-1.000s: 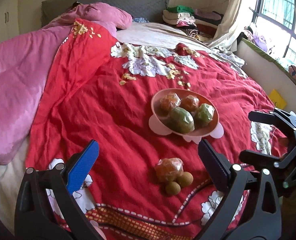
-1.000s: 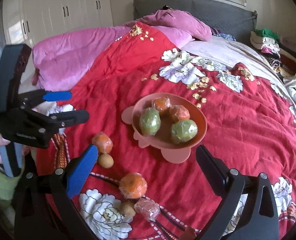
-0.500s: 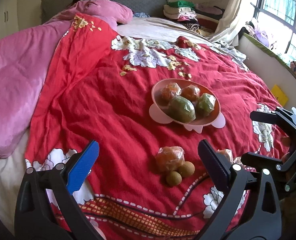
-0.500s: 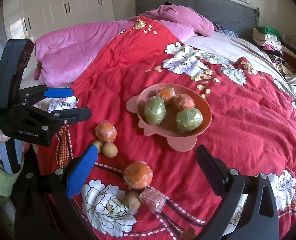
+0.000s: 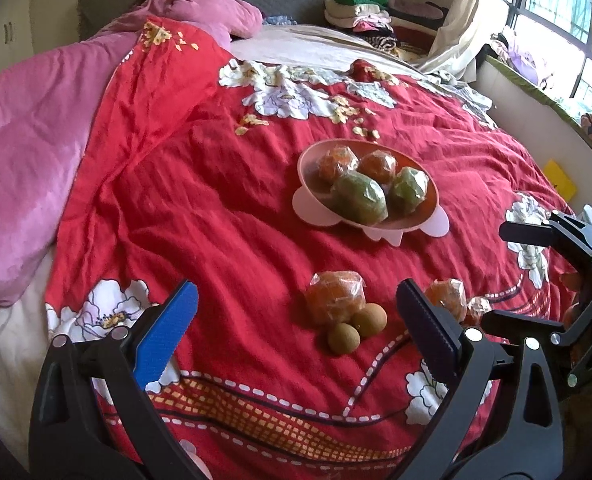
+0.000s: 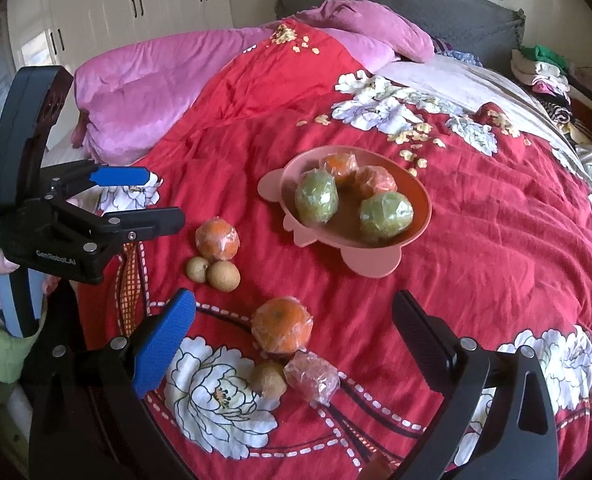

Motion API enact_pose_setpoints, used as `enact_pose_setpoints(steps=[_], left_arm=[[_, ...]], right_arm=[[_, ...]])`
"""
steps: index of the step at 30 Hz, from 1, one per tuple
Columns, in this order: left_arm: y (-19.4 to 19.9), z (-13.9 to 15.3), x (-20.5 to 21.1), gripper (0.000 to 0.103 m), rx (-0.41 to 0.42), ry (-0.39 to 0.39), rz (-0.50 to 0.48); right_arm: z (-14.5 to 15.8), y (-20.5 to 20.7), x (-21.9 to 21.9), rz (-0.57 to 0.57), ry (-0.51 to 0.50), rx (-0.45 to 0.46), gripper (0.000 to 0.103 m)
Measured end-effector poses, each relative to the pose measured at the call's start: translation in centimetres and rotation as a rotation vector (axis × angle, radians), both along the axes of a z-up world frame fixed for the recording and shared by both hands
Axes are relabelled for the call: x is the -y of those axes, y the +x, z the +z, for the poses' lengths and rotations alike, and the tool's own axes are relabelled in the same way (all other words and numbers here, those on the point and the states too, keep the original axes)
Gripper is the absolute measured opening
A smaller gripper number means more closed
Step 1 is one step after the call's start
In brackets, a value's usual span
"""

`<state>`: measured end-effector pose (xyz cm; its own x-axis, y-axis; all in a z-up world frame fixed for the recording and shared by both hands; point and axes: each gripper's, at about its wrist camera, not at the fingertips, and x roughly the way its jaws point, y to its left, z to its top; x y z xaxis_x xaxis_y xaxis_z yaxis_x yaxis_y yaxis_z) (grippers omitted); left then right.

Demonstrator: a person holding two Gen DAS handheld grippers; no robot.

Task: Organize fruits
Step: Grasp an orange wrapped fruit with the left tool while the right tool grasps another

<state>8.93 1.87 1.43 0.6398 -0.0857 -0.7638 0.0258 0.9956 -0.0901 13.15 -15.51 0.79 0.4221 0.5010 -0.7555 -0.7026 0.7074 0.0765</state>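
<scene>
A pink bowl [image 5: 307, 196] [image 6: 272, 190] on the red quilt holds two wrapped green fruits and two wrapped orange ones. Nearer me lie a wrapped orange [image 5: 335, 297] [image 6: 217, 239] with two small brown longans [image 5: 343, 338] [image 6: 224, 275] beside it. Another wrapped orange [image 6: 282, 329] [image 5: 445, 296], a longan [image 6: 269, 378] and a small wrapped red fruit [image 6: 311, 376] lie further right. My left gripper [image 5: 296, 320] is open and empty, hovering over the first group. My right gripper [image 6: 292, 328] is open and empty over the second group.
A pink duvet [image 5: 20, 140] is bunched at the left of the bed. Folded clothes [image 5: 359, 12] are stacked at the far end by the grey headboard. A window and ledge [image 5: 535, 92] run along the right side. Each gripper shows in the other's view [image 5: 567, 280] [image 6: 56, 220].
Both grippers have moved down and forward toward the loose fruits, which now sit larger and closer between the fingers. Both stay open. No fruit has moved.
</scene>
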Motion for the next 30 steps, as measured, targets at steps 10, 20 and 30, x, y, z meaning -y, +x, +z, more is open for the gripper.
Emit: enact_pose_setpoints(steps=[10, 20, 30], left_arm=[[0.3, -1.3, 0.7, 0.093, -0.041, 0.006, -0.018], [1.2, -2.8, 0.9, 0.093, -0.073, -0.031, -0.038], [1.7, -3.3, 1.0, 0.088, -0.077, -0.047, -0.051]], right_arm=[[-1.0, -0.1, -0.4, 0.023, -0.028, -0.015, 0.098], [-2.2, 0.1, -0.7, 0.056, -0.058, -0.026, 0.096], [-3.9, 0.2, -1.6, 0.096, -0.1, -0.062, 0.057]])
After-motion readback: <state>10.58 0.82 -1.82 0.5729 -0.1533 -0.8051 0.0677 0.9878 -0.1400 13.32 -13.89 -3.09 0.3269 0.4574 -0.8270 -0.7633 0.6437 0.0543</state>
